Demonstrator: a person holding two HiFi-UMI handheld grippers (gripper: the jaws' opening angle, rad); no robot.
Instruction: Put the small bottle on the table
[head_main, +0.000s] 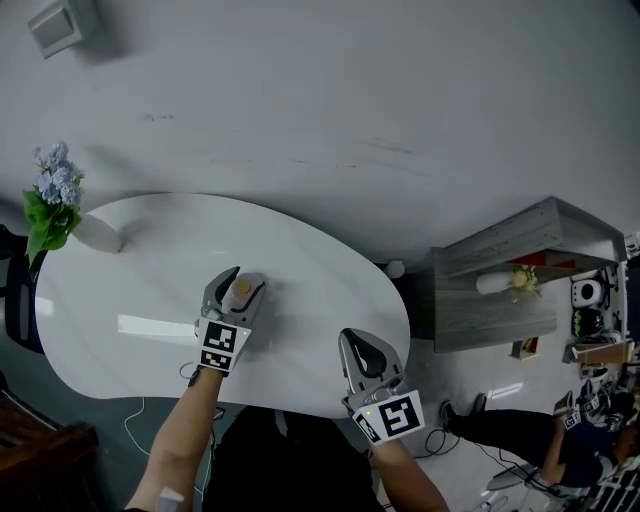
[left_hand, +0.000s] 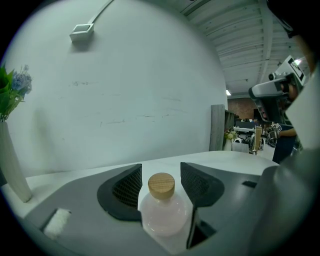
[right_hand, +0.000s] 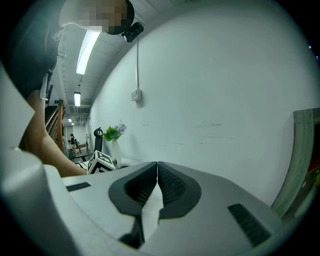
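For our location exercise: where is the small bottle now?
In the head view, the small bottle stands on the white table, between the open left tongs.

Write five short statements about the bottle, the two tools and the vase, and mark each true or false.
1. The small bottle stands between the left tool's jaws. True.
2. Its cap is blue plastic. False: it is light wood.
3. The right tool's jaws are together, nothing between them. True.
4. The vase of flowers stands beside the right tool. False: it is at the table's far left edge.
5. The left tool's jaws pinch the cap. False: a gap shows on each side.
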